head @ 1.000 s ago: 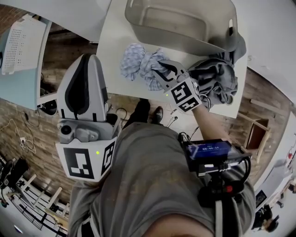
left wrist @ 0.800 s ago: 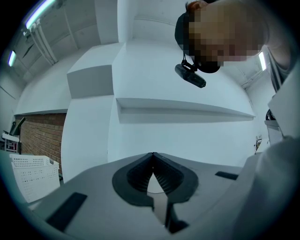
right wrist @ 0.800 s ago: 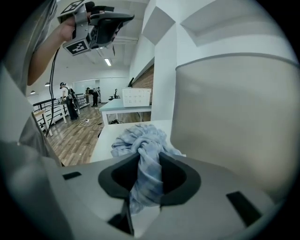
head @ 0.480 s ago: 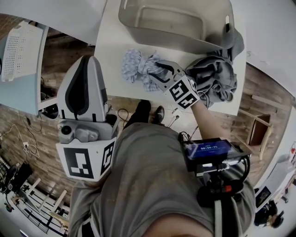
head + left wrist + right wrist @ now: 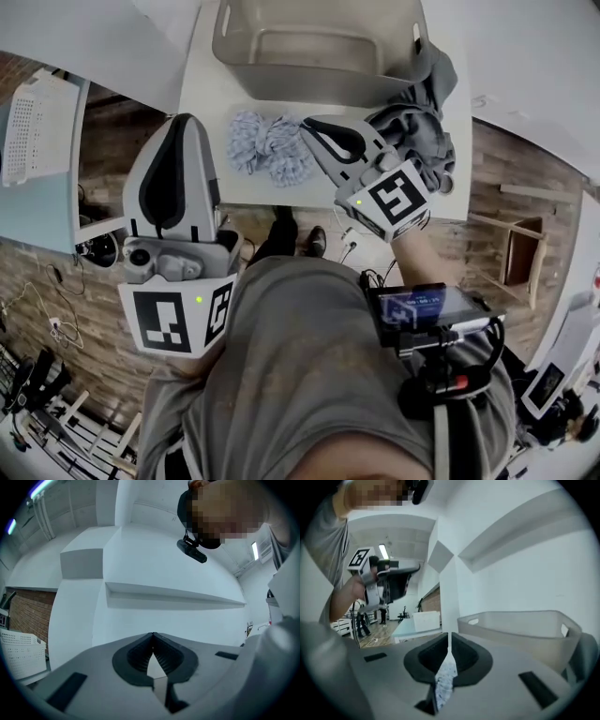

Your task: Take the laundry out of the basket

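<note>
The pale grey laundry basket (image 5: pixel 319 80) stands at the back of the white table (image 5: pixel 202 94); its inside looks bare, and it also fills the right gripper view (image 5: pixel 520 625). A white-and-blue patterned cloth (image 5: pixel 265 147) lies bunched on the table in front of it. A grey garment (image 5: pixel 417 131) hangs over the basket's right corner. My right gripper (image 5: pixel 307 124) hovers at the cloth's right edge, its jaws closing, tips nearly together with nothing pinched (image 5: pixel 449 634); the cloth (image 5: pixel 445 681) shows through the slot below them. My left gripper (image 5: pixel 186 119) is held off the table at the left, shut and empty (image 5: pixel 152 634).
A white perforated bin (image 5: pixel 37 112) sits on a light blue table (image 5: pixel 37 202) at the far left. The white table's front edge runs just under the cloth. A wooden stool (image 5: pixel 520 258) stands on the floor to the right. A screen device (image 5: pixel 422 309) hangs at the person's chest.
My right gripper has lifted off the patterned cloth and drawn back toward me. The cloth stays on the table. The left gripper has barely moved.
</note>
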Demonstrator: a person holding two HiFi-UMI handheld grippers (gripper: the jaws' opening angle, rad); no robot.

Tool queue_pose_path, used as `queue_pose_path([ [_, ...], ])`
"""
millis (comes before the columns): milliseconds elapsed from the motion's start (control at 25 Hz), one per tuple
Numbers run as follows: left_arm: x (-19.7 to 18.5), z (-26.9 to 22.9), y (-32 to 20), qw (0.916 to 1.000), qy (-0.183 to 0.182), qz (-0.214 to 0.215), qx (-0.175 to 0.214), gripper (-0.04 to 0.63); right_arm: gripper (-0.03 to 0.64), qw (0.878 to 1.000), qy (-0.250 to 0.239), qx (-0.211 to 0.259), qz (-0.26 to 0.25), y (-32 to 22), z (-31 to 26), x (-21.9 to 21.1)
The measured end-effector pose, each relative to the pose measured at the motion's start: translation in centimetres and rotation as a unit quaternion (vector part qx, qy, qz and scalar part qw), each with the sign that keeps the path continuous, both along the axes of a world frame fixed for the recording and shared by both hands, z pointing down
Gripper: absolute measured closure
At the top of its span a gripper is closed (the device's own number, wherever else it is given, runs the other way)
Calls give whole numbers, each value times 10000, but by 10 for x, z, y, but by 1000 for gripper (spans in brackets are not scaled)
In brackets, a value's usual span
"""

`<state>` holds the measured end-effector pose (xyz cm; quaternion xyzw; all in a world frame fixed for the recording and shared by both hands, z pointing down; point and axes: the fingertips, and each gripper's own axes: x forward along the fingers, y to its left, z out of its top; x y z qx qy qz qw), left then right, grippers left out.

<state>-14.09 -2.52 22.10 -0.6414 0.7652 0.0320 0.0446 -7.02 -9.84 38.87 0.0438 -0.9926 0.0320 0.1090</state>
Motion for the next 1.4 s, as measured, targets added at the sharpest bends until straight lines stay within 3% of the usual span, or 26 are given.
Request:
queue_pose_path([
  [240, 38, -2, -17, 9991, -66, 347, 226, 588, 606, 9900, -876, -187, 1091, -19, -78, 25],
  [440, 73, -4, -36, 9972, -236, 629, 341, 588, 607, 9824, -1150, 239, 1453, -25, -121, 47],
  [760, 92, -2, -62, 9966, -330, 690, 290, 588, 608, 9752, -1252, 511, 1754, -31, -141, 71],
  [1400, 89, 1, -65, 9968, -282, 707, 228, 588, 610, 9786, -1129, 545, 1629, -24, -129, 66],
])
